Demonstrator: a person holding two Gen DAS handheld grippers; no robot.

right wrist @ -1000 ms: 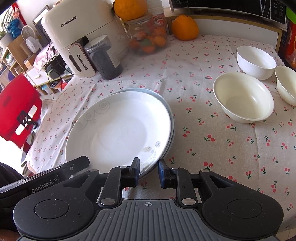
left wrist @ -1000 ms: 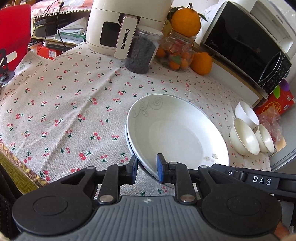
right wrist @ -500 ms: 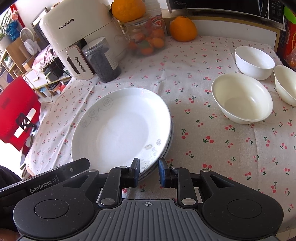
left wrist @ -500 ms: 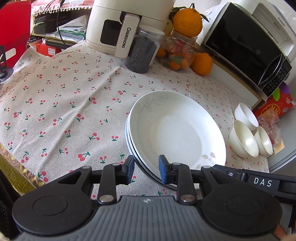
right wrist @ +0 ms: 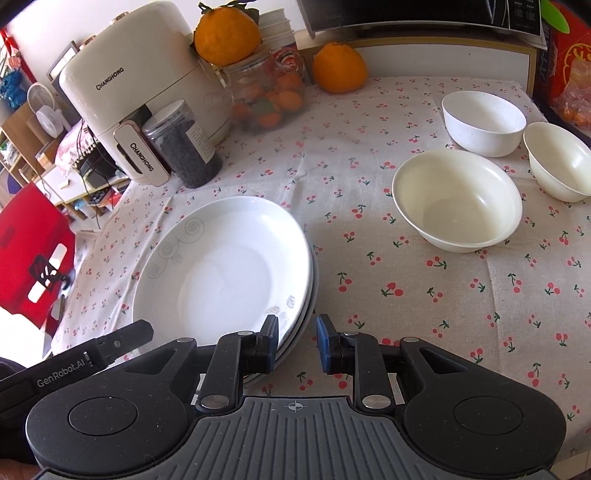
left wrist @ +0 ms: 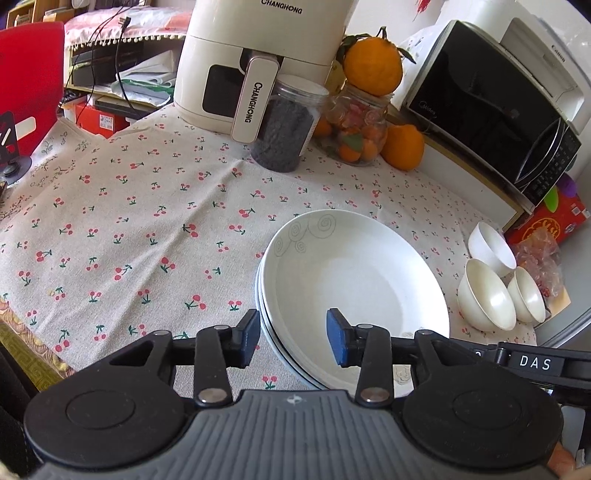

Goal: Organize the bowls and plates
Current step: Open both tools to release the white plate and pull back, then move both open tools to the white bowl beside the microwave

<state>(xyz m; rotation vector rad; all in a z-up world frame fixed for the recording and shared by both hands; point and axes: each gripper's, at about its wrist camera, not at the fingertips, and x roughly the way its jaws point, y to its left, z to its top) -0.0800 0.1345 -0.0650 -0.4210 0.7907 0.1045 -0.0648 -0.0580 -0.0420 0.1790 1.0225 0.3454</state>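
The stack of plates (left wrist: pixel 354 288) sits near the front edge of your worktop (left wrist: pixel 147 221), the top plate with its swirl pattern facing up. Since a second ago both of your grippers have spread: the left gripper (left wrist: pixel 293 341) has gone from a narrow gap to a wide one, with the rim of the stack now between its blue pads (left wrist: pixel 338 341) but not pinched. Your right gripper (right wrist: pixel 295 343) has opened less, to a medium gap, and its left pad lies over the near right rim of the plates (right wrist: pixel 225 269); I cannot tell whether it touches. Neither gripper holds anything.

To the right of the plates stand 3 bowls: a large cream bowl (right wrist: pixel 458 201) nearest, a white bowl (right wrist: pixel 484 122) behind it, and a small cream bowl (right wrist: pixel 559 162) at the far right, all apart from each other. At the back are an air fryer (right wrist: pixel 140 99), a dark jar (right wrist: pixel 184 147) and a jar of fruit (right wrist: pixel 266 96) with an orange (right wrist: pixel 227 33) on top.
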